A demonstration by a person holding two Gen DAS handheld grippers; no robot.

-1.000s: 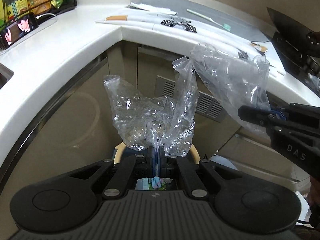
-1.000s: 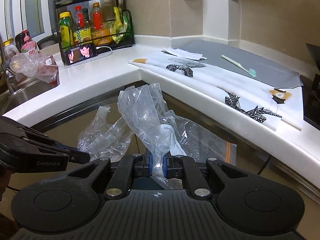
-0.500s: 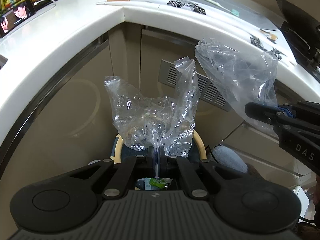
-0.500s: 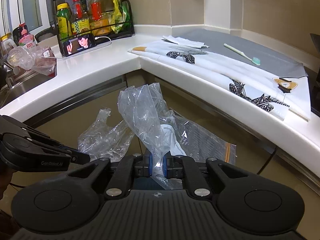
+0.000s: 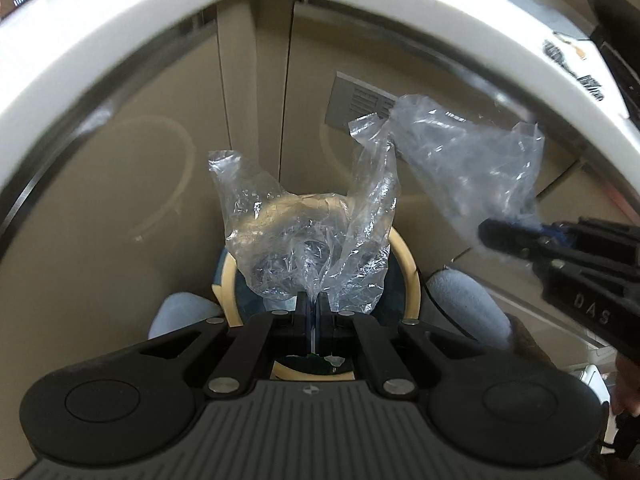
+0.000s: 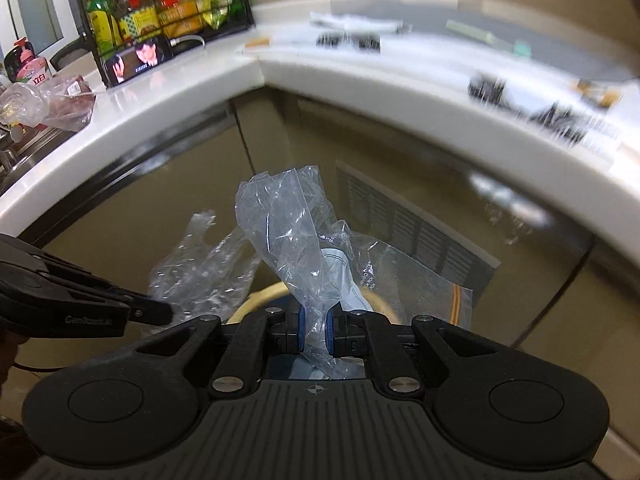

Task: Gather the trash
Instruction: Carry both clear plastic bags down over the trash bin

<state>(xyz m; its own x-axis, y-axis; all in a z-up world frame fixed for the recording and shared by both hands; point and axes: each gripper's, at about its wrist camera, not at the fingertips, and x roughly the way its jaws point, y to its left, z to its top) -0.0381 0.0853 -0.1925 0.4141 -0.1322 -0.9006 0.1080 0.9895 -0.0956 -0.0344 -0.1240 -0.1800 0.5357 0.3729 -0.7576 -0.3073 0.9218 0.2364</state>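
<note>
Below white counter [image 5: 120,36], beige cabinets [image 5: 120,184]

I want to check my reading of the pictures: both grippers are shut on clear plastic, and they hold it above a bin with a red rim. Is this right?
Not quite: the bin's rim is cream or pale yellow, not red, as the left wrist view shows. The rest holds: the left gripper and the right gripper are each shut on clear plastic, above the bin.

Home kitchen: white countertop [image 6: 168,92], condiment rack [image 6: 160,8], sink edge [image 6: 16,152].
</note>
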